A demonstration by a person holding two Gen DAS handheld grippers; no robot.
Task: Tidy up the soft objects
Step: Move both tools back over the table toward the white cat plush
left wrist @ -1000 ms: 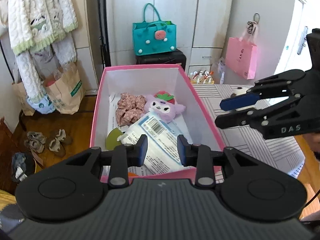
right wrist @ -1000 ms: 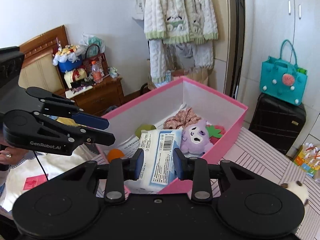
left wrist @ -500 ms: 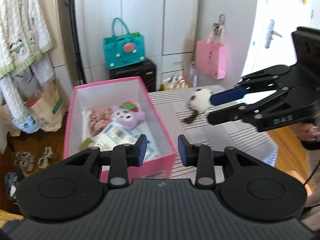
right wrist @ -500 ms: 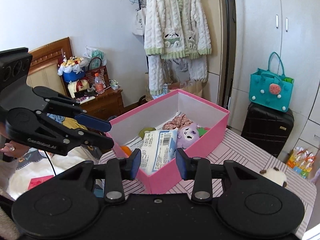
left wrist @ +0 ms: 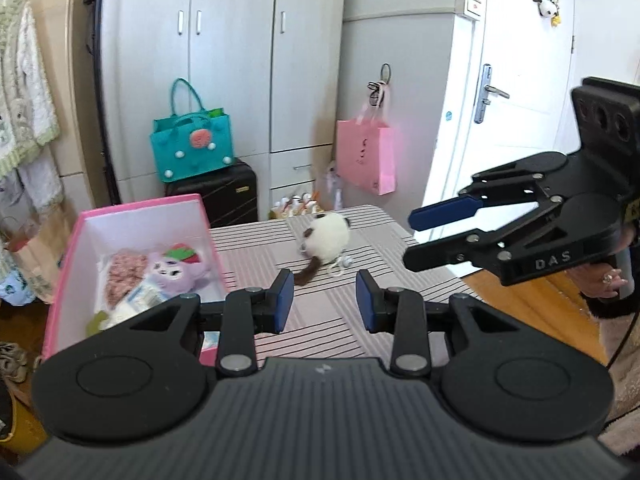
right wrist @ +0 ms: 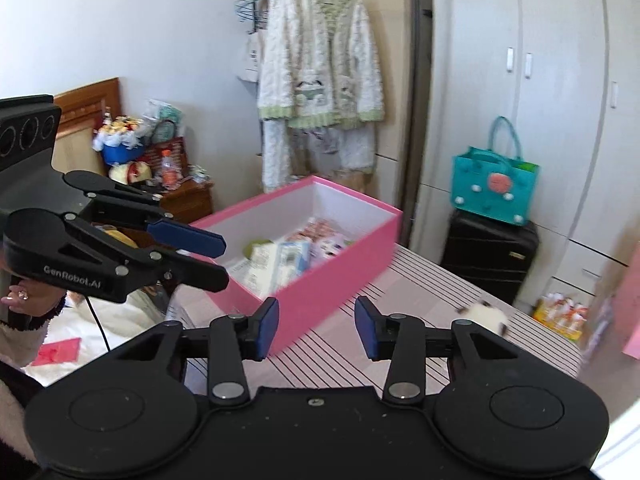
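Observation:
A white and brown plush toy (left wrist: 326,236) lies on the striped table (left wrist: 256,252), right of the pink box (left wrist: 132,210). The box holds a purple plush (left wrist: 174,272), a pink floral scrunchie (left wrist: 122,274) and a white packet (left wrist: 136,304). My left gripper (left wrist: 324,300) is open and empty, above the table short of the plush toy. My right gripper (right wrist: 316,326) is open and empty, above the table beside the box (right wrist: 336,276); the plush toy (right wrist: 484,314) lies to its right. Each gripper shows in the other's view, the right (left wrist: 412,238) and the left (right wrist: 218,258).
A black suitcase (left wrist: 218,192) with a teal bag (left wrist: 192,150) stands behind the table. A pink bag (left wrist: 366,160) hangs on the cupboard. A white door (left wrist: 524,92) is at the right. A robe (right wrist: 320,64) hangs at the left, by a wooden dresser (right wrist: 176,196).
Both grippers have pulled back and up from the box and swung right, both still open. The plush toy has come into the left wrist view.

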